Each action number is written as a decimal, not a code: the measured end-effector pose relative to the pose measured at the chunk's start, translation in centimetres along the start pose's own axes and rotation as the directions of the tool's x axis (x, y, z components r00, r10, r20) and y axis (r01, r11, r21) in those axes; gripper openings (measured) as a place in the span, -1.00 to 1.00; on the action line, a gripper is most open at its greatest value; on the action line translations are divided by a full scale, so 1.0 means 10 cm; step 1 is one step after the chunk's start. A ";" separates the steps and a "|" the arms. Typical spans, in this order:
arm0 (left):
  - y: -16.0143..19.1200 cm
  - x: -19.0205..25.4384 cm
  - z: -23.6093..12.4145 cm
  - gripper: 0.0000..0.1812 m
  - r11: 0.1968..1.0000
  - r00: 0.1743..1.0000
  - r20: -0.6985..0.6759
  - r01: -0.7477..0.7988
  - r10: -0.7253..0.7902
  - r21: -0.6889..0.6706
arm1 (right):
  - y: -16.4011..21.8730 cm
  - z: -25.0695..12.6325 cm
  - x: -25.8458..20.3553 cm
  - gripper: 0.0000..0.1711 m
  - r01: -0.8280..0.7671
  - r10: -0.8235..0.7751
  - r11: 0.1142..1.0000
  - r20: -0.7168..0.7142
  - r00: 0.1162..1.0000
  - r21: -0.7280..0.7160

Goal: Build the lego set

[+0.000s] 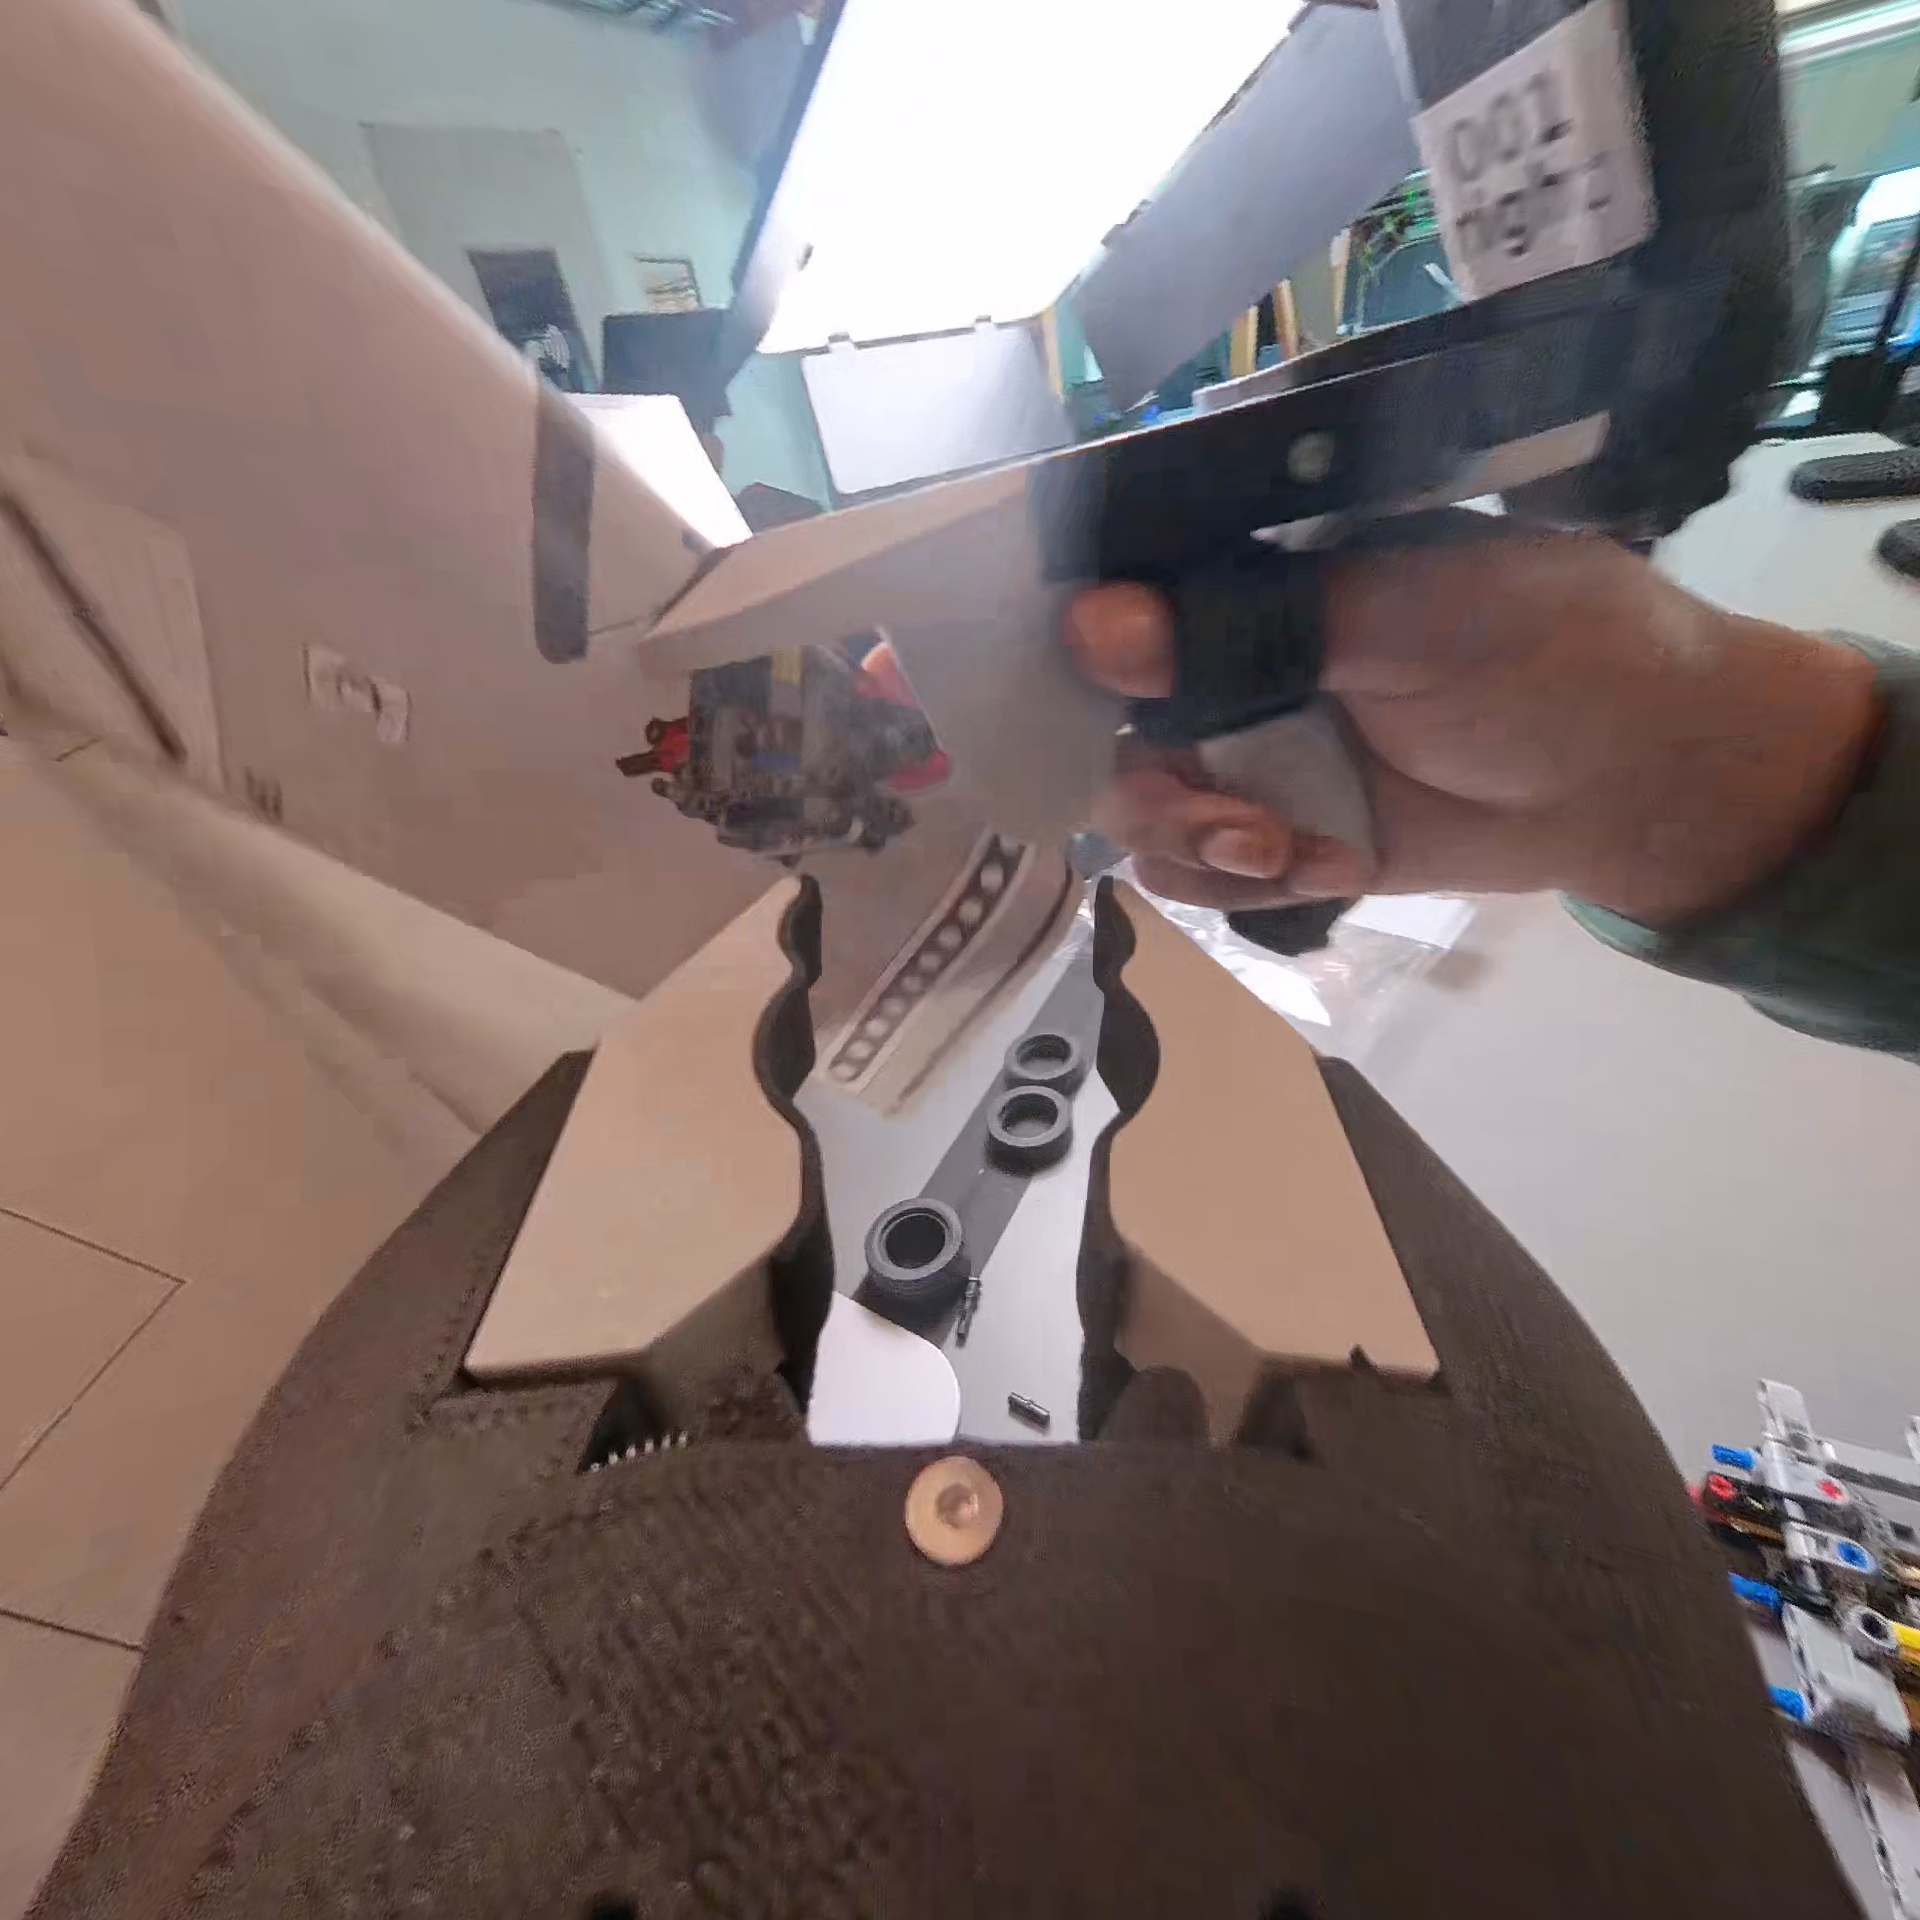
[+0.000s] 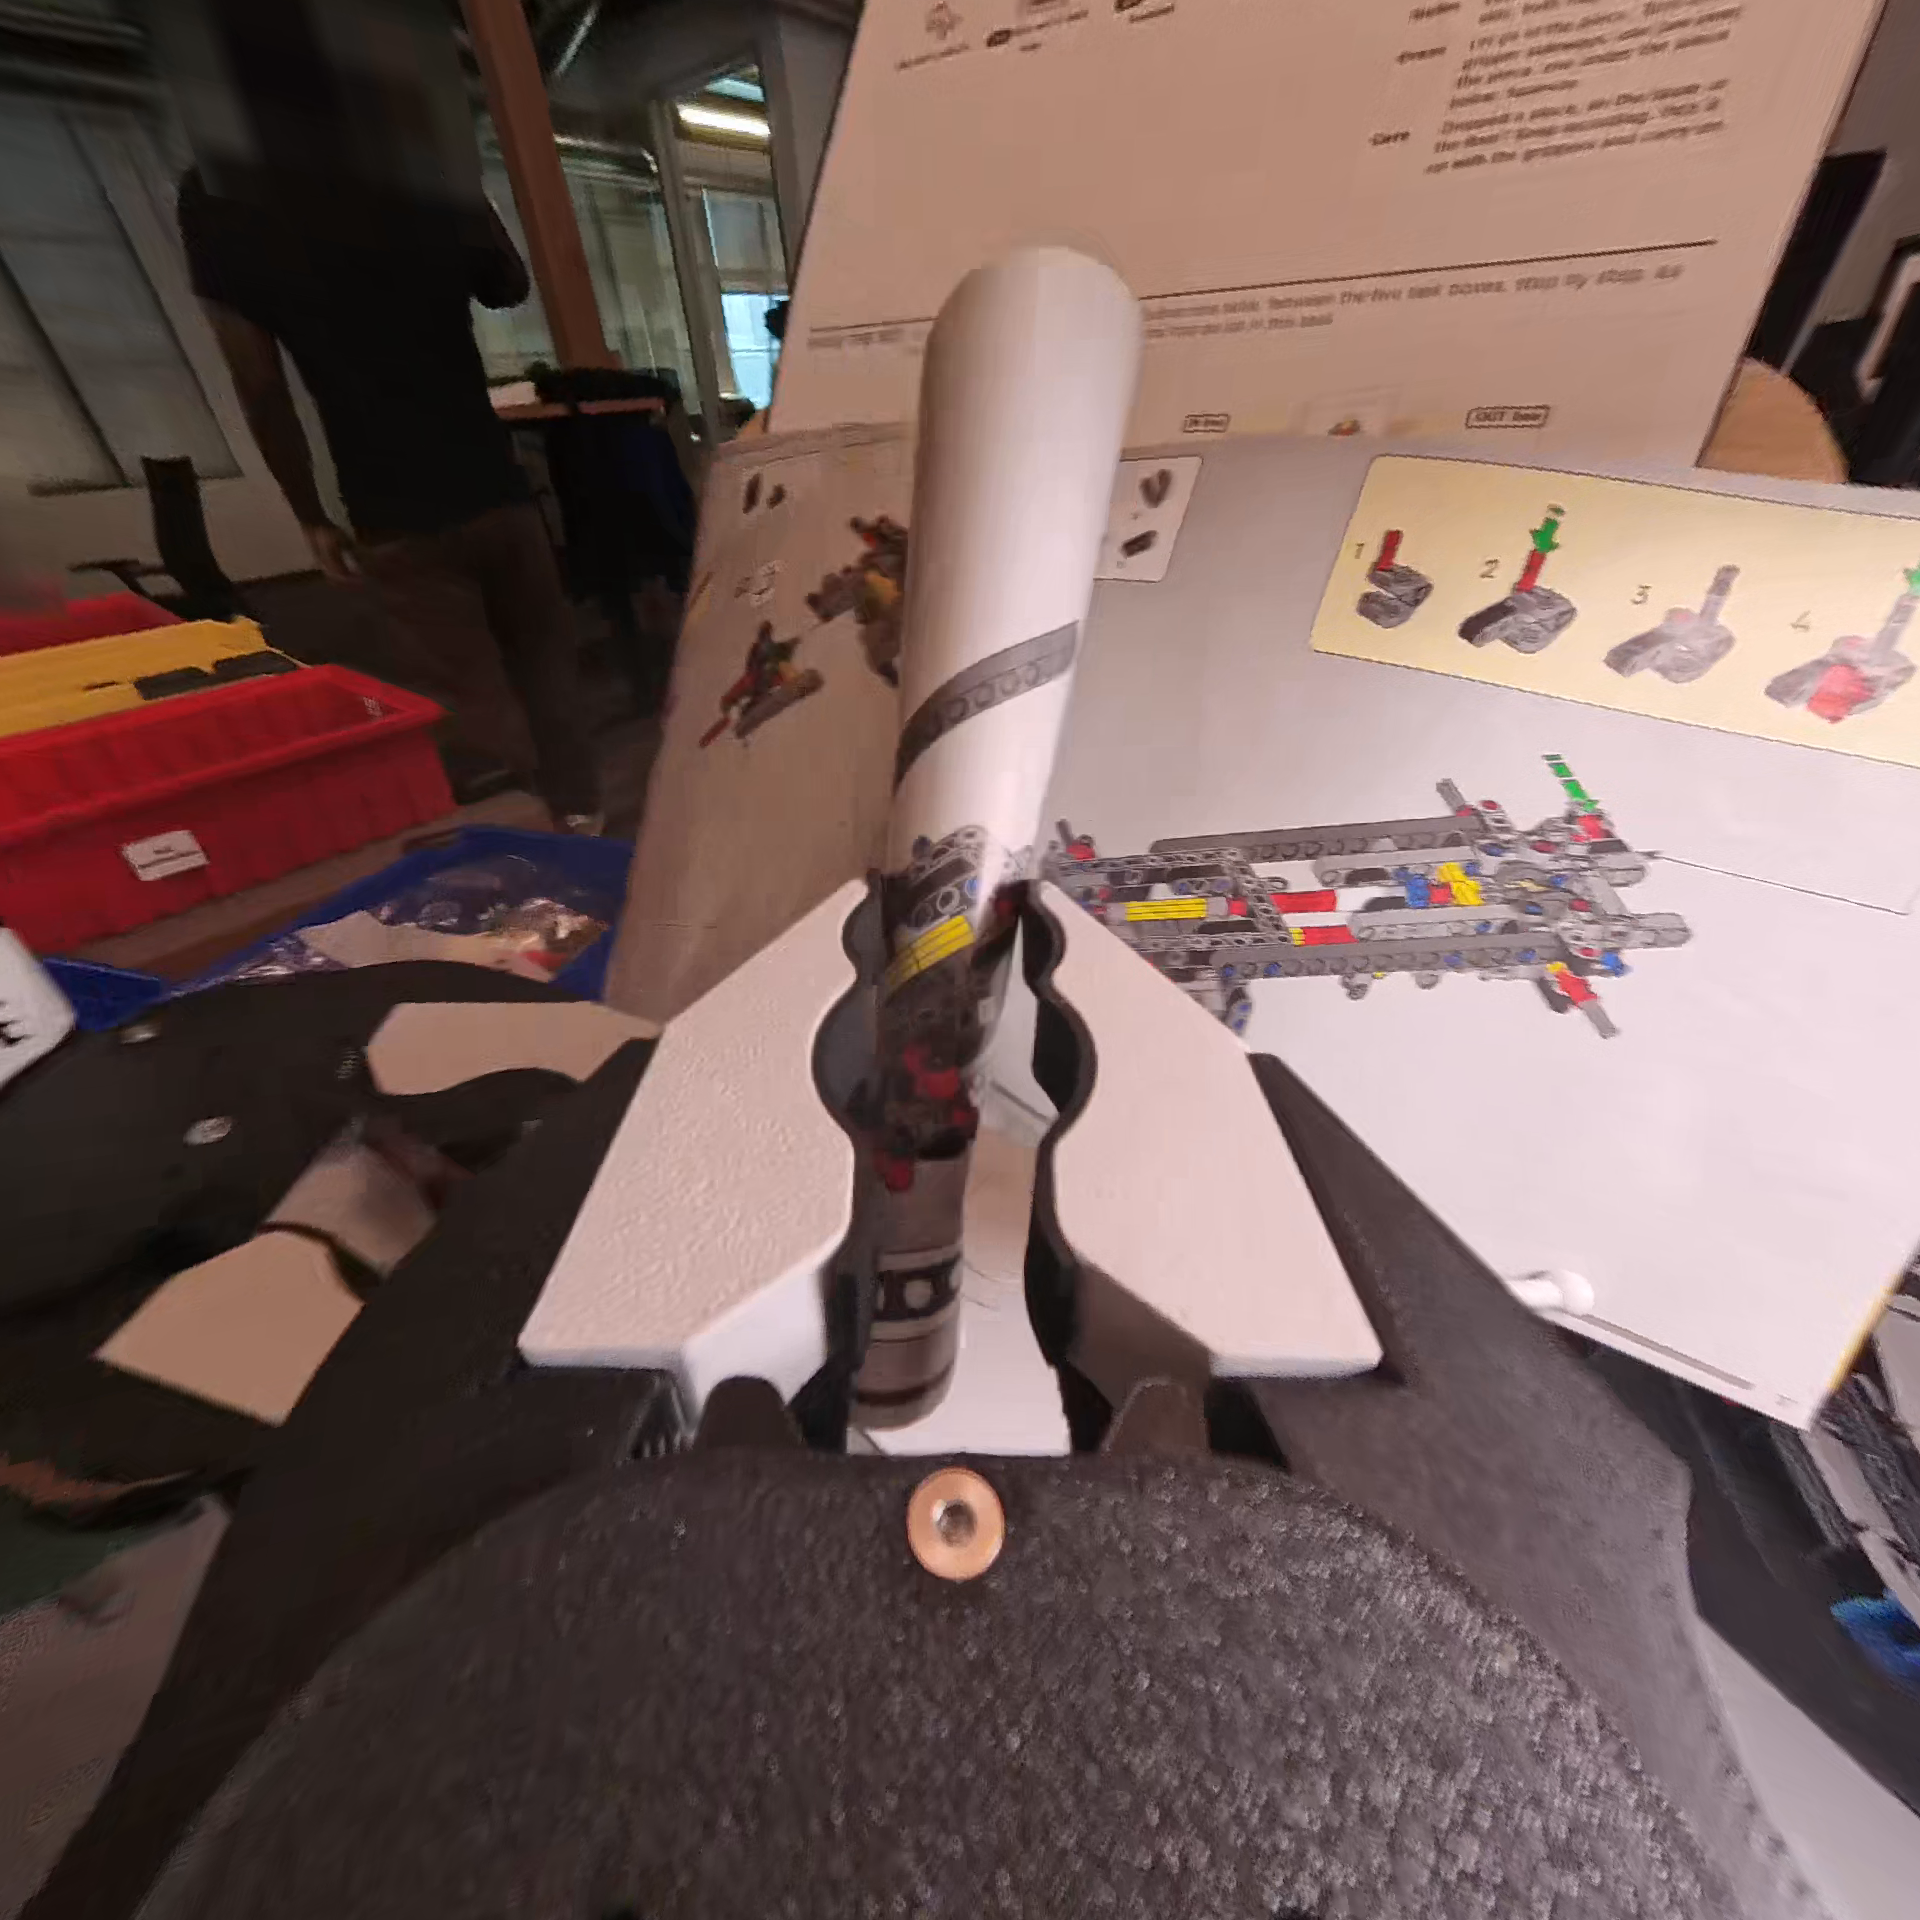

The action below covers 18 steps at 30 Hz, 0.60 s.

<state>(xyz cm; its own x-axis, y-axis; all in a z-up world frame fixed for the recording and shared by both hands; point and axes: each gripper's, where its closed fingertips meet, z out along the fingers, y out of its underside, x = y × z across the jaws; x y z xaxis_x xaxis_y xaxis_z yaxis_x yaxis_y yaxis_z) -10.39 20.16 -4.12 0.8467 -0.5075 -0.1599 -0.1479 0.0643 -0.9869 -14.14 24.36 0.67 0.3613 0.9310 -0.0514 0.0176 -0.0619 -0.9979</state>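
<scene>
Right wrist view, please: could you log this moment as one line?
right gripper: jaws shut on curled white instruction-booklet page | left gripper: jaws open, empty | black rubber tyres: on table

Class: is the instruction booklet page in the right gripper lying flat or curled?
Curled. The page bends into a tube between the right gripper fingers, above the open booklet.
</scene>
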 end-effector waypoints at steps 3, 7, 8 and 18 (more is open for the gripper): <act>0.03 -0.11 -0.12 -0.43 1.000 0.998 0.064 -0.009 0.009 -0.007 | -0.01 -0.05 0.26 -0.82 0.054 -0.053 0.998 -0.044 0.998 0.018; 0.29 -0.75 -0.34 -0.52 0.986 0.943 0.331 0.025 0.030 -0.163 | 0.01 -0.06 0.64 -0.89 0.092 -0.091 0.996 -0.110 0.990 0.005; 0.34 -0.91 -0.40 -0.53 0.980 0.921 0.386 0.029 0.050 -0.195 | 0.02 -0.06 0.74 -0.88 0.109 -0.109 0.994 -0.132 0.985 -0.005; 0.60 -1.48 -0.57 -0.74 0.944 0.833 0.539 0.067 0.124 -0.322 | 0.07 -0.46 1.63 -0.86 0.071 -0.055 0.997 -0.462 0.885 0.016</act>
<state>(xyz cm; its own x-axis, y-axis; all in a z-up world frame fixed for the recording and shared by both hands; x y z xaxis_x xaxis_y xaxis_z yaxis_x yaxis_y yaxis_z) -26.74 23.13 -7.58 0.9625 0.0478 -0.2670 -0.2472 -0.2502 -0.9361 -3.96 37.83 -0.65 0.7495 0.6614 0.0273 0.0277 0.0099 -0.9996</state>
